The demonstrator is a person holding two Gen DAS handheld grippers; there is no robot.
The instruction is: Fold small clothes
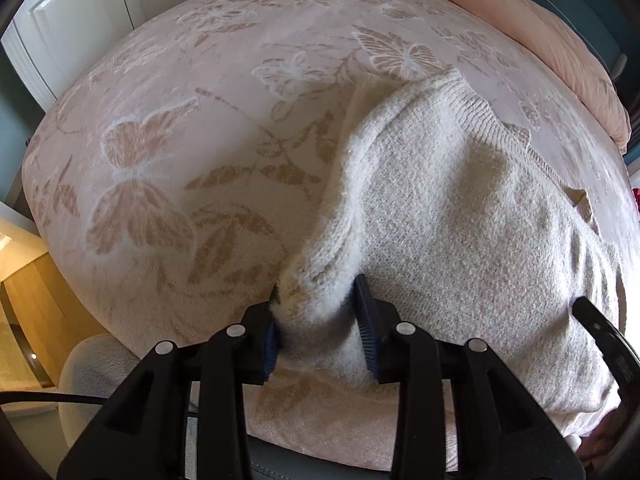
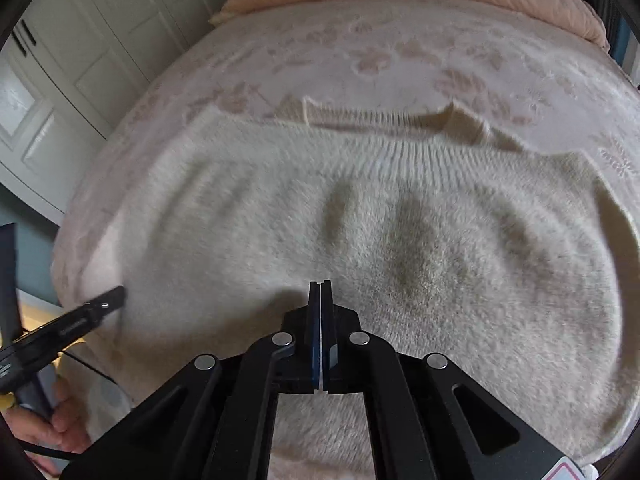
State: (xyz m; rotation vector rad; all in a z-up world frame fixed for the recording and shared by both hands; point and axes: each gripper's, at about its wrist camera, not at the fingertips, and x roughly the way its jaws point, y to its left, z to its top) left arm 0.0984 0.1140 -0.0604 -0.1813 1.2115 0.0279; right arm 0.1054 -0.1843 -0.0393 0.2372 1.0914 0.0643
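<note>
Between the blue pads of the left gripper [image 1: 316,312] sits a bunched fold of the cream sweater [image 1: 460,216]; jaws partly apart, whether the pads are pressing the knit cannot be told. From that pinch the raised fold runs up and away toward the ribbed collar [image 2: 384,120]; the body lies flat to the right on the butterfly-print bedspread [image 1: 160,120]. Right gripper [image 2: 321,292]: jaws together, nothing between, tips over the near middle of the sweater. Left is thus the nearer one to that lifted edge. Writing: none readable; lettering on the left gripper's housing at the right view's lower-left edge is possibly a brand, too blurred.
</note>
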